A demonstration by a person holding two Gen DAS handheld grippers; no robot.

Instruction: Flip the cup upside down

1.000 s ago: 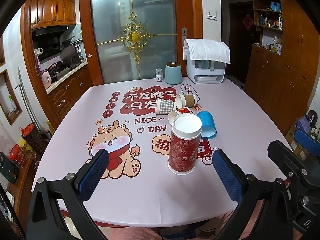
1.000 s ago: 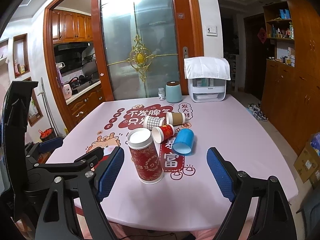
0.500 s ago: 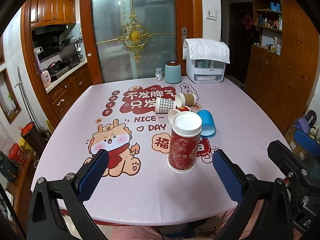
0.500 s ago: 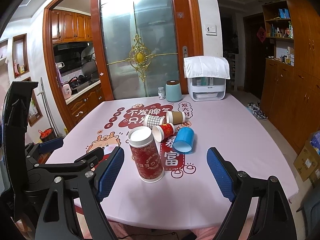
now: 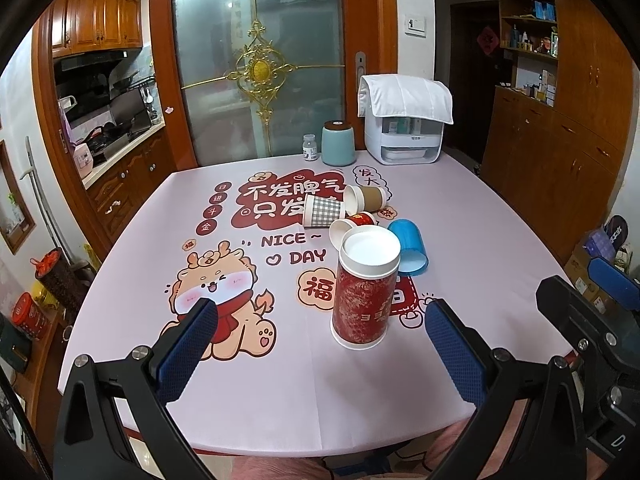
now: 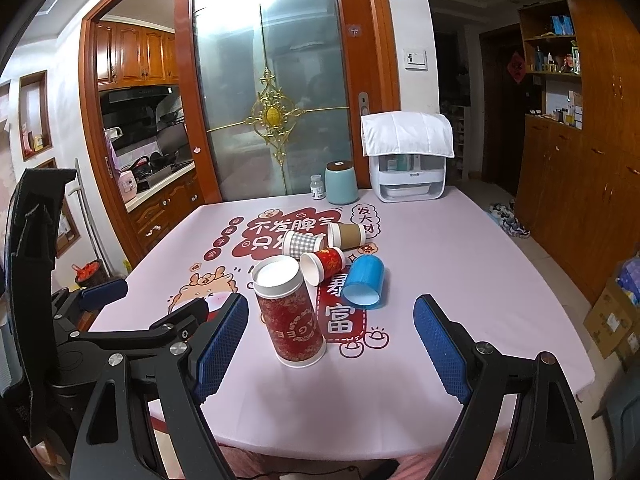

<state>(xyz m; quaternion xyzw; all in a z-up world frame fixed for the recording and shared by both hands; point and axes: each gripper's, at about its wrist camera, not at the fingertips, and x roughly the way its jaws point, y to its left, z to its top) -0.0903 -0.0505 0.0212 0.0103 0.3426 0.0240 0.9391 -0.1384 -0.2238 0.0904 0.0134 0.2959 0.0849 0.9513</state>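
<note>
In the left wrist view, the left gripper (image 5: 320,344) fills the bottom of the frame with its blue pads spread wide, holding nothing and touching nothing. The tall red cup (image 5: 366,286) stands inverted on the table (image 5: 460,208) just right of centre, between and beyond the pads. Behind it lie a blue cup (image 5: 408,246), a checked cup (image 5: 323,211) and a brown cup (image 5: 366,199).

In the right wrist view, the right gripper (image 6: 330,346) is likewise wide open and empty at the bottom. The red cup (image 6: 290,314) stands left of centre, near the left pad without touching it.
</note>
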